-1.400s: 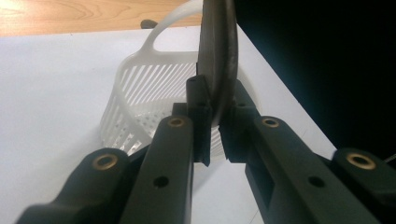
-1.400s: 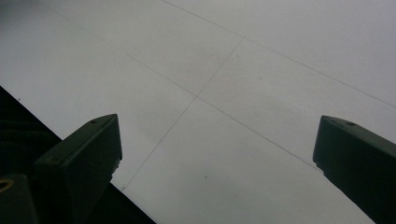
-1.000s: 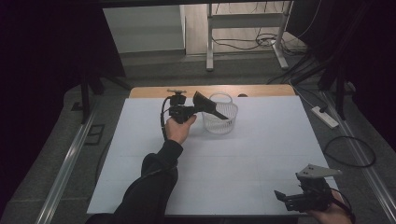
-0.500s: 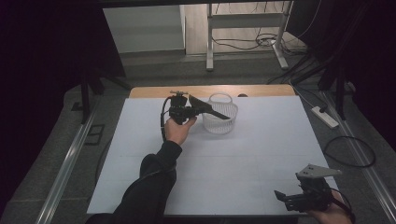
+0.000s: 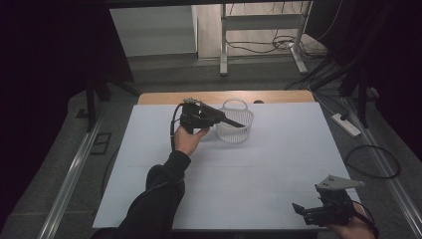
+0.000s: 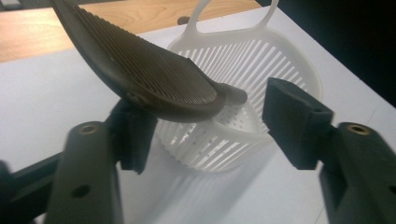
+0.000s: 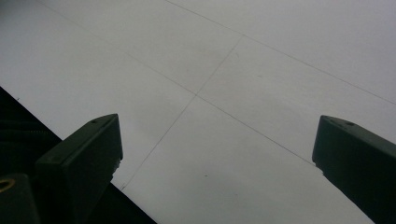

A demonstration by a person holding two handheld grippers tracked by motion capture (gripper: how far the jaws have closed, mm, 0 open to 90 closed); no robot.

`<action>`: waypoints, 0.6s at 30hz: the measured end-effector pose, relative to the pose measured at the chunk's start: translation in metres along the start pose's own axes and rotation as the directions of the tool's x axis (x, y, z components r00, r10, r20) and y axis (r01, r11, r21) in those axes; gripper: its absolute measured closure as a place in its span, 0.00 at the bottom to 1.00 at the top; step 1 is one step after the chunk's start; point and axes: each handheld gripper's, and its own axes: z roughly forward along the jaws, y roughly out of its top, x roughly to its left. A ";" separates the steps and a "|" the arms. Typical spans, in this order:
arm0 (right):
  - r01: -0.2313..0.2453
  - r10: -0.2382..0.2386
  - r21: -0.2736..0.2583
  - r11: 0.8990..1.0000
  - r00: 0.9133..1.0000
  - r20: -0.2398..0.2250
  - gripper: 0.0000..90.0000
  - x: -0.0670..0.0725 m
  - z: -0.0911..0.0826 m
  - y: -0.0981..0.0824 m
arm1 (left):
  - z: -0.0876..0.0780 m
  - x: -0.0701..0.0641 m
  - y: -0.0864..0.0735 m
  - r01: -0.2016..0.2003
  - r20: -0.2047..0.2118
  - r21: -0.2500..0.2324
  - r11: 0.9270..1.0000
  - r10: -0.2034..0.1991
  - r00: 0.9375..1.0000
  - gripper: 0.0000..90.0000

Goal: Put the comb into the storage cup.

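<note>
My left gripper (image 5: 213, 117) hangs at the near left rim of a white slotted basket (image 5: 239, 132) at the back of the table. A dark ribbed utensil (image 5: 231, 122) reaches from it across the basket's rim. In the left gripper view the utensil (image 6: 154, 70) leans on the left pad (image 6: 135, 140), and the right pad (image 6: 292, 119) stands well off it, over the basket (image 6: 280, 60). The left gripper (image 6: 212, 130) has just been opening its jaws, with the utensil loose between them. My right gripper (image 5: 300, 209) rests open at the near right corner; in its own view the right gripper (image 7: 215, 140) has nothing between the jaws.
A white sheet (image 5: 259, 169) covers the table, with a wooden strip (image 5: 164, 97) bare at the far edge. A power strip (image 5: 347, 124) and cables lie on the floor to the right. Metal stand legs (image 5: 224, 59) rise behind the table.
The utensil has tipped down from pointing up and away to lying almost level over the basket. The left hand stays put; the right gripper has not moved.
</note>
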 end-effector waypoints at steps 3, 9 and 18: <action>0.001 -0.001 0.000 1.000 1.000 0.001 0.02 0.000 0.000 0.000 | -0.002 0.000 0.000 -0.027 -0.019 0.007 1.000 0.027 0.999 0.34; 0.002 -0.002 0.001 1.000 1.000 0.002 0.02 0.000 0.000 0.000 | -0.008 -0.001 0.000 -0.073 -0.046 0.019 0.997 0.074 0.996 0.26; 0.002 -0.002 0.002 1.000 1.000 0.003 0.02 0.000 0.000 0.000 | -0.012 -0.004 0.000 -0.107 -0.030 0.062 0.992 0.109 0.994 0.13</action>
